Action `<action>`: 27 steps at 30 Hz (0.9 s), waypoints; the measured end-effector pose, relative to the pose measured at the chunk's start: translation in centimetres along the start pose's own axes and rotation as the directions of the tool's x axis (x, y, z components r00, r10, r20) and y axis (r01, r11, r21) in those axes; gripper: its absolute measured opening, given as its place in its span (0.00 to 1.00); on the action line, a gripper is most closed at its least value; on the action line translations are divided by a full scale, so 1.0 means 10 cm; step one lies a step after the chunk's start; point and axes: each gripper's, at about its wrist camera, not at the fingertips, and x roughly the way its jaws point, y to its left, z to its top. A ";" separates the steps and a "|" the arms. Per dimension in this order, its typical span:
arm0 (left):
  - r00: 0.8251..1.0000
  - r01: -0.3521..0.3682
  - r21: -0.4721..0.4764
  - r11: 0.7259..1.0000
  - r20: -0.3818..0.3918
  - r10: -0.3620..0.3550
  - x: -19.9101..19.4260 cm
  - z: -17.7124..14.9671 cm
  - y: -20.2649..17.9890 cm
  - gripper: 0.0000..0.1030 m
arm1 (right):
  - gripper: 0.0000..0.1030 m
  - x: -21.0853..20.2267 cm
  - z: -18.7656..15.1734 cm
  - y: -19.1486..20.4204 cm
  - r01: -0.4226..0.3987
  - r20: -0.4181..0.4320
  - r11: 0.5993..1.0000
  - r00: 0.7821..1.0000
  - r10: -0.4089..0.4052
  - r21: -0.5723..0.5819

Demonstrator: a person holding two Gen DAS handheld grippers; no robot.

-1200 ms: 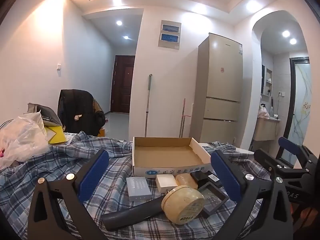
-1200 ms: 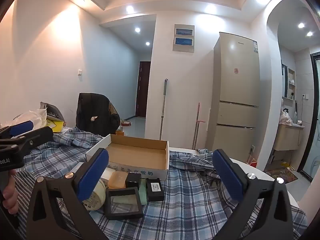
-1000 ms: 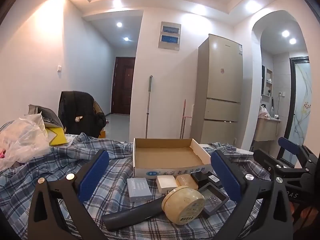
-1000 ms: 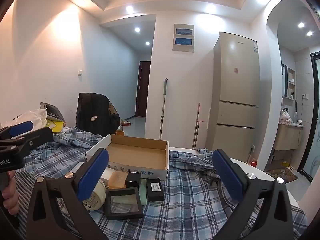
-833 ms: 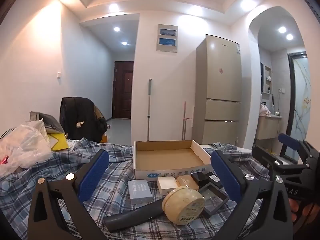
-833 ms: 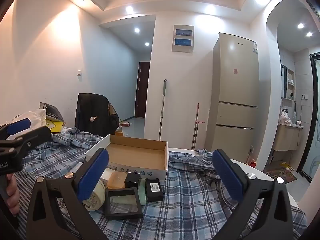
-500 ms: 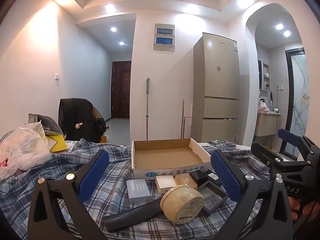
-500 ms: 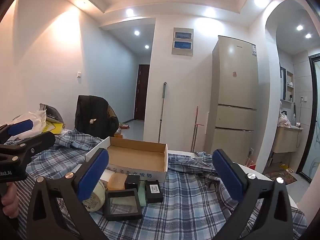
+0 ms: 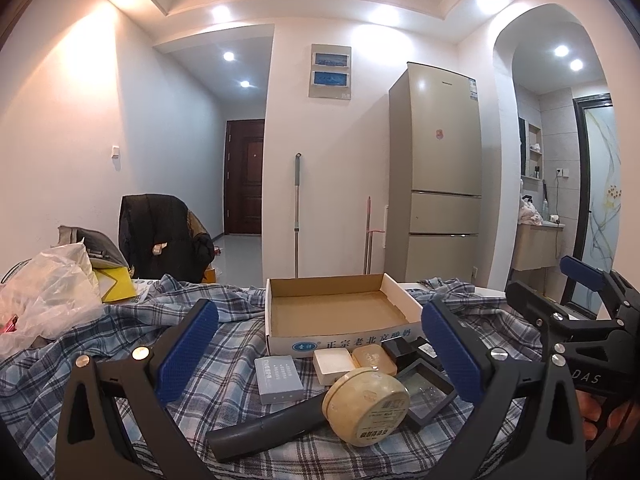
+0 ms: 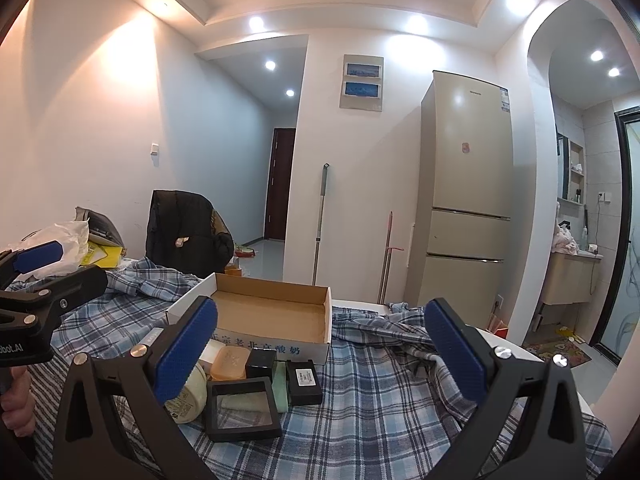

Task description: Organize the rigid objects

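Both claws gape wide, holding nothing; the cardboard box (image 9: pixel 335 312) sits empty beside clutter.

Bright recessed ceiling spotlights (image 9: pixel 386 16) glare on white walls; sharp focus, edges fisheye-bent.

White walls, recessed ceiling spotlights (image 9: pixel 386 16) lit, warm glow on left wall. Tall beige three-door fridge (image 9: pixel 436 176) against back wall; grey-framed panel box with two blue windows (image 9: pixel 330 72) mounted beside it. Grey-handled mop (image 9: pixel 297 212) and thin red-handled tool (image 9: pixel 367 236) lean on the wall. Dark brown door (image 9: pixel 244 176) at hallway end, glossy grey floor. Black jacket draped over chair (image 9: pixel 160 236). Arched opening right, beige vanity cabinet (image 10: pixel 572 280) inside. Worktop covered with blue plaid cloth (image 10: pixel 380 392).
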 end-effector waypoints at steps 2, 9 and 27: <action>1.000 -0.003 -0.006 1.000 0.000 0.003 0.00 0.01 0.02 1.00 | 1.00 0.00 0.00 0.00 0.002 0.000 1.000 1.000 -0.002 0.002; 1.000 -0.004 -0.008 1.000 0.000 0.004 0.00 0.00 0.02 1.00 | 1.00 -0.01 0.00 -0.02 0.000 -0.005 1.000 1.000 0.000 0.003; 1.000 -0.007 0.005 1.000 0.012 0.006 -0.01 -0.02 0.02 1.00 | 1.00 0.03 0.00 -0.05 0.003 -0.019 1.000 1.000 -0.002 0.022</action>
